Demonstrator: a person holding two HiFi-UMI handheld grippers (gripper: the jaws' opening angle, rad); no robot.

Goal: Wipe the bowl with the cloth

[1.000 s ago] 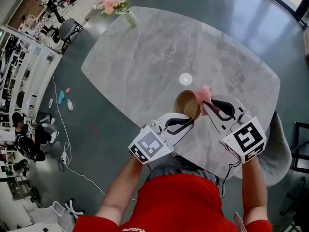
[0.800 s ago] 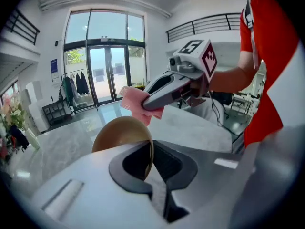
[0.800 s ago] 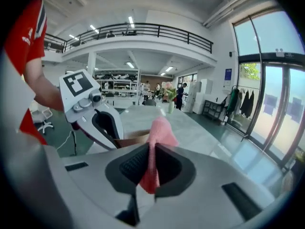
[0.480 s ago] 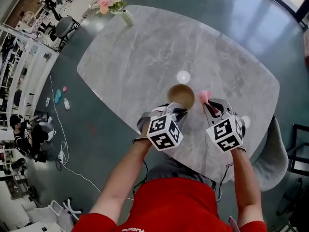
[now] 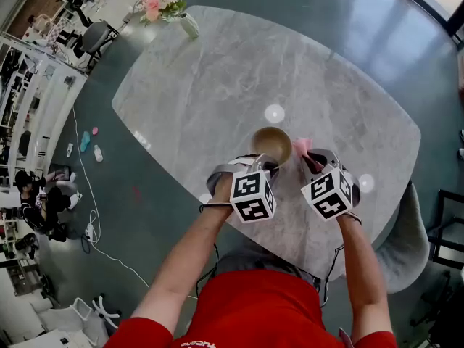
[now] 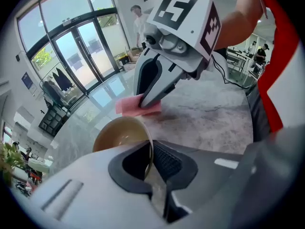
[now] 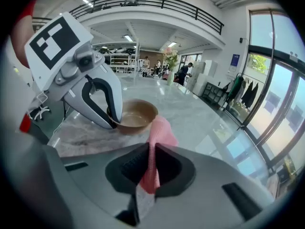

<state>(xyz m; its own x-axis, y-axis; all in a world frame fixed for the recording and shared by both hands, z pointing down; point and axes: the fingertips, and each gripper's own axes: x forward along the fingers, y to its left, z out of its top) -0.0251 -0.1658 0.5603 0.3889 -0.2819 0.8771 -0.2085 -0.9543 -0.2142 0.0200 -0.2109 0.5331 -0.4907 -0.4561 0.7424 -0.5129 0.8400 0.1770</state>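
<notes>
Item: bowl, brown, upright, near the table's near edge. We cannot tell whether it rests on the table or hangs just above it.

Item: cloth, pink, just right of the bowl.

Item: left gripper. Jaws narrow, clamped on the bowl's near rim.

Item: right gripper. Jaws narrow, pinching the cloth, whose free end stands out past the tips.

Head view only: we see the whole table, with a vase of flowers at its far left corner. The marker cubes cover both sets of jaws here.

Left gripper view only: we see the rim caught between the pads, the right gripper's tips on the cloth beyond the bowl, and glass doors behind.

Right gripper view only: we see the cloth running down between the pads, and the left gripper at the bowl's left rim.

Writing: print on the red shirt is cut off by the picture edge. A blue wall sign is too small to read.
</notes>
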